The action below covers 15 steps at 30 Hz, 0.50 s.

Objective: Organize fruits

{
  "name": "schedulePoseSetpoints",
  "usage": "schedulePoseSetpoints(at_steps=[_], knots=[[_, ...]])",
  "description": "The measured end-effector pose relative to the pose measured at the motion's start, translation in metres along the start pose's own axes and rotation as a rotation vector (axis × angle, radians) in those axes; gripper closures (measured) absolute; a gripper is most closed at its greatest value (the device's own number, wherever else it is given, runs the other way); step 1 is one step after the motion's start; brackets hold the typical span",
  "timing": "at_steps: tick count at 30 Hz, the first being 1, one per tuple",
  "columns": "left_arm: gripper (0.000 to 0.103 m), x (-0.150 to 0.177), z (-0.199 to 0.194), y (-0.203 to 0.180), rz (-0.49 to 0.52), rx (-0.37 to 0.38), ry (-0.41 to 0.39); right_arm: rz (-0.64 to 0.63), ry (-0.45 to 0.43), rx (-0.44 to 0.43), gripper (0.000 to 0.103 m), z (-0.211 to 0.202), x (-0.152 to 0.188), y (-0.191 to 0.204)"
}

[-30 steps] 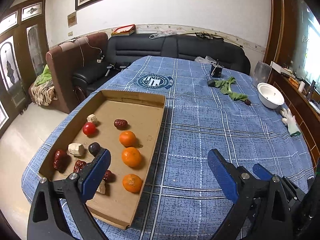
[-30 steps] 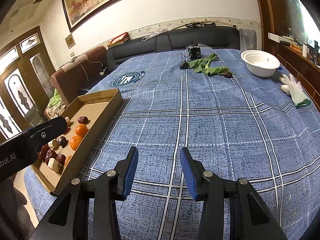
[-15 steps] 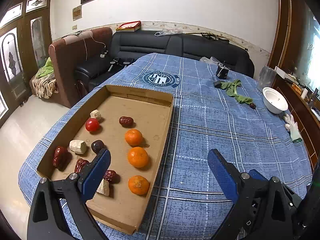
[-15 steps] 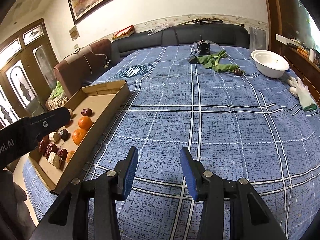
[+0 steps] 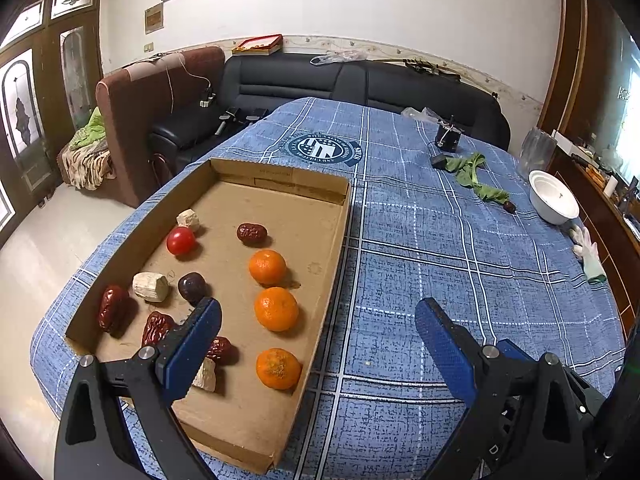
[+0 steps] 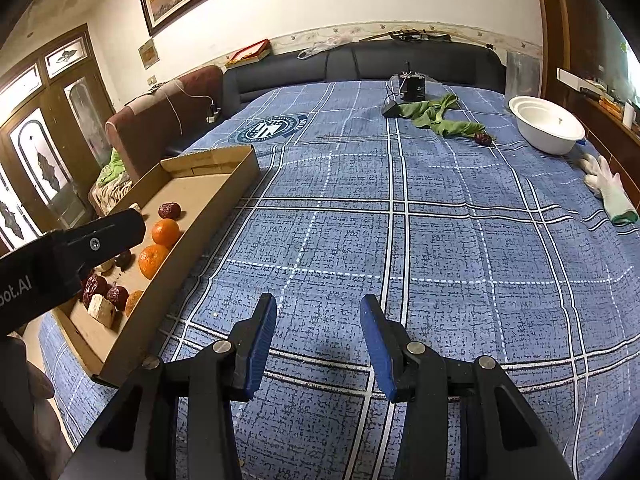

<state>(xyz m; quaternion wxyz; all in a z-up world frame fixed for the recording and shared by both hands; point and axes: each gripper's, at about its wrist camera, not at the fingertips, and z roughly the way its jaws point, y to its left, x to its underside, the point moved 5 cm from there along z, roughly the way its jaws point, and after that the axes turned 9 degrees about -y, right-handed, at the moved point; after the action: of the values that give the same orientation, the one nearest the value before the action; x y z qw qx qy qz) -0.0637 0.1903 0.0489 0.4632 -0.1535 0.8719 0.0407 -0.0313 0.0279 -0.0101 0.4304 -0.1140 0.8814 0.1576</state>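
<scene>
The left gripper (image 5: 316, 344), fingers wide apart and empty, is being brought closer over the box (image 5: 338, 240) holding the oranges (image 5: 276, 308), suggesting a pick; the right gripper (image 6: 318, 344) is being held part-open above the table (image 6: 440, 240).

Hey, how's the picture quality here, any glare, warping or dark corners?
Left wrist view: sharp, fisheye bends the cardboard tray, corners vignetted, window glare far right. Right wrist view: also sharp, soft shadow under the right gripper, white bowl bright but readable.
</scene>
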Motion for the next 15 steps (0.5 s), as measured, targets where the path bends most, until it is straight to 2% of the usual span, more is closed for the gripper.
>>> schedulePoseSetpoints(at_steps=[15], knots=[[0.006,0.000,-0.015,0.007,-0.019,0.013,-0.026,-0.048,0.002,0.006,0.055,-0.010,-0.001,0.017]])
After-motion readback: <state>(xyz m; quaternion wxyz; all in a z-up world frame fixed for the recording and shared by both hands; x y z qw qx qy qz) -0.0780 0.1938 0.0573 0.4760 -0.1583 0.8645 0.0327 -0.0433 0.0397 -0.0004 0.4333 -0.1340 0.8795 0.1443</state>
